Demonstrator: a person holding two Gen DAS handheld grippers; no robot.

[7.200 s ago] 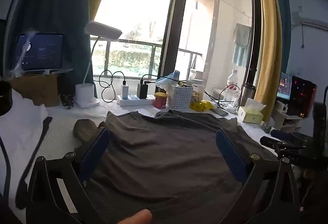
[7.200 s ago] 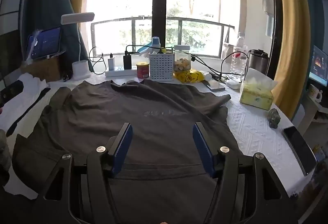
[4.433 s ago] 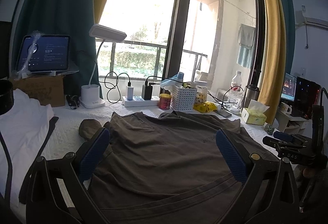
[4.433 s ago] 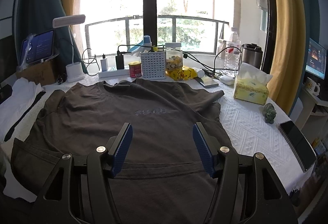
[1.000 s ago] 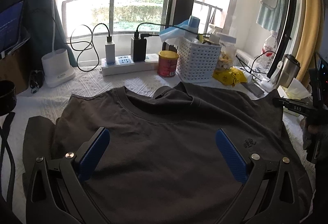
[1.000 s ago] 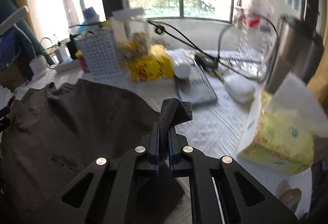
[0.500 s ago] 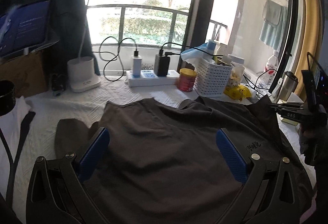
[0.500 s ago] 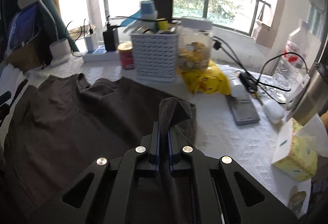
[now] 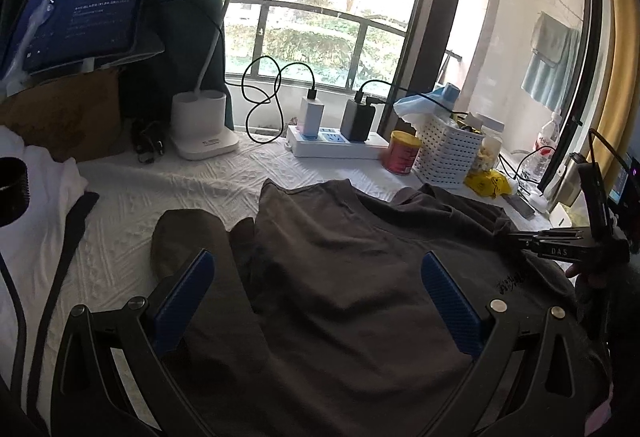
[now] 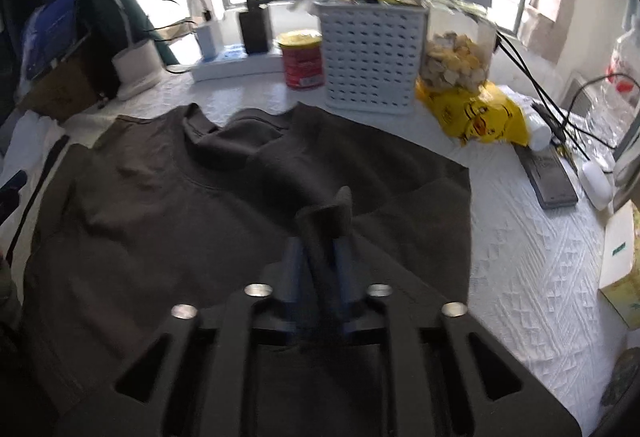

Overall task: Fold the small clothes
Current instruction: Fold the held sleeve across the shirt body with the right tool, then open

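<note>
A dark grey T-shirt [image 9: 340, 257] lies spread on the white tablecloth [image 9: 180, 193], its collar towards the window. My left gripper [image 9: 316, 297] hovers over the shirt's body, jaws wide open, nothing between them. In the right wrist view my right gripper [image 10: 318, 261] is over the shirt [image 10: 160, 217], and its jaws are opening. The folded-over right sleeve [image 10: 324, 213] still stands between the blue pads, which have drawn apart from it. The left wrist view shows the right gripper [image 9: 516, 237] at the shirt's right side with a hand behind it.
Along the window stand a white basket [image 10: 372, 61], a red can [image 10: 302, 57], a power strip [image 9: 336, 145] and a lamp base [image 9: 202, 129]. A white garment [image 9: 36, 217] lies at the left. A yellow bag [image 10: 476, 113], a dark flat device [image 10: 548, 177] and a tissue box [image 10: 618, 269] sit right.
My right gripper carried the pinched sleeve leftward over the shirt's body, then its jaws parted. My left gripper drew sideways to the left over the shirt, still open.
</note>
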